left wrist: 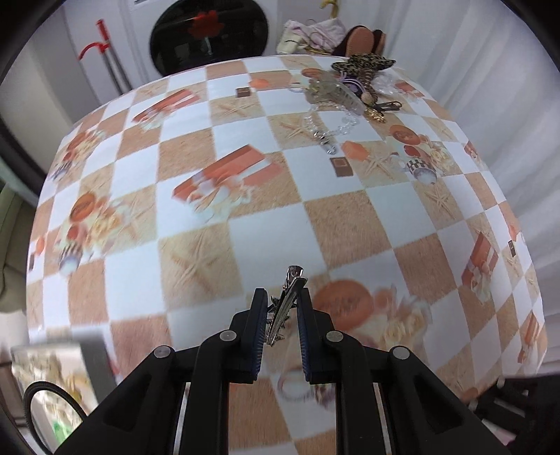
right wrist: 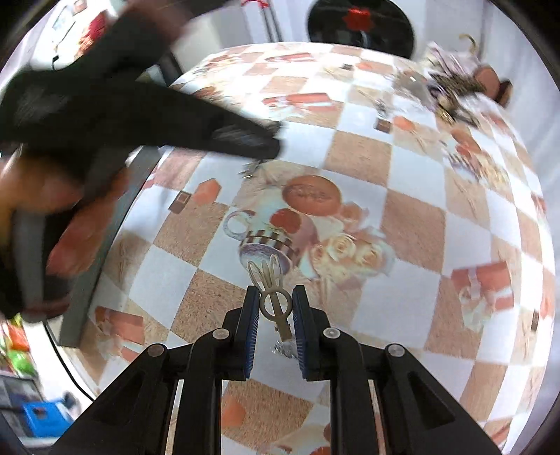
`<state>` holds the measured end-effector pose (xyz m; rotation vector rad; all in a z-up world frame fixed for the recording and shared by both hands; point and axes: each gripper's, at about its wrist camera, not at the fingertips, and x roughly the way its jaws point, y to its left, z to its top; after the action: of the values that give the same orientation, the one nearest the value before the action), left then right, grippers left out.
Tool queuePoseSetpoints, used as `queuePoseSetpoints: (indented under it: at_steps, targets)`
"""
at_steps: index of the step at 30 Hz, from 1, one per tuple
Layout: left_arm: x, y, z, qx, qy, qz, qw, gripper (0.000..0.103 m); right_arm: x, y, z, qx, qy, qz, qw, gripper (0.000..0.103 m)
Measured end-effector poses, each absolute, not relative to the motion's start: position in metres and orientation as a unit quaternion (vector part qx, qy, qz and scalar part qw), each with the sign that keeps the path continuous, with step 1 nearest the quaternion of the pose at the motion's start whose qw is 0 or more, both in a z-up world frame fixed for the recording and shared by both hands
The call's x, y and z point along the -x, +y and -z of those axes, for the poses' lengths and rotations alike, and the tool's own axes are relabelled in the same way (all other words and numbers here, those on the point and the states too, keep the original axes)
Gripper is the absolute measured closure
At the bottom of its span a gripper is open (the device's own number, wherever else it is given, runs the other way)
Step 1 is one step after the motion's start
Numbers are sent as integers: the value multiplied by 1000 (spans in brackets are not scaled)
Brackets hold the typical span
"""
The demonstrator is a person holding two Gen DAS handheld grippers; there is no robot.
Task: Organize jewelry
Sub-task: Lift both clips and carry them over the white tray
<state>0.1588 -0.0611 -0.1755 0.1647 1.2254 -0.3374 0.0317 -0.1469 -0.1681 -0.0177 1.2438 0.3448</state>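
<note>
My left gripper (left wrist: 282,297) is shut on a silver metal hair clip (left wrist: 285,306) that sticks out forward above the checkered tablecloth (left wrist: 266,241). My right gripper (right wrist: 276,297) is shut on a pale cream hair clip with a ring and loops (right wrist: 271,290), held over the cloth. A pile of jewelry and hair accessories (left wrist: 350,87) lies at the far right of the table, with a clear bead bracelet (left wrist: 329,126) nearest. The same pile shows blurred in the right wrist view (right wrist: 448,91). The left gripper shows blurred at the left of the right wrist view (right wrist: 245,136).
A round mirror and a box (left wrist: 52,385) sit at the table's near left corner. A dark round tray (left wrist: 210,31) leans against the wall behind the table. Clothes and a shoe (left wrist: 332,35) lie behind the far edge.
</note>
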Motion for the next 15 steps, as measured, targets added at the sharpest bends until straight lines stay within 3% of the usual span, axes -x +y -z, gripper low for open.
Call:
queuePoseSetpoints:
  at_steps: [15]
  targets:
    - [-106, -14, 157, -40, 595, 99, 797, 81, -44, -170, 155, -65, 608, -122, 782, 83]
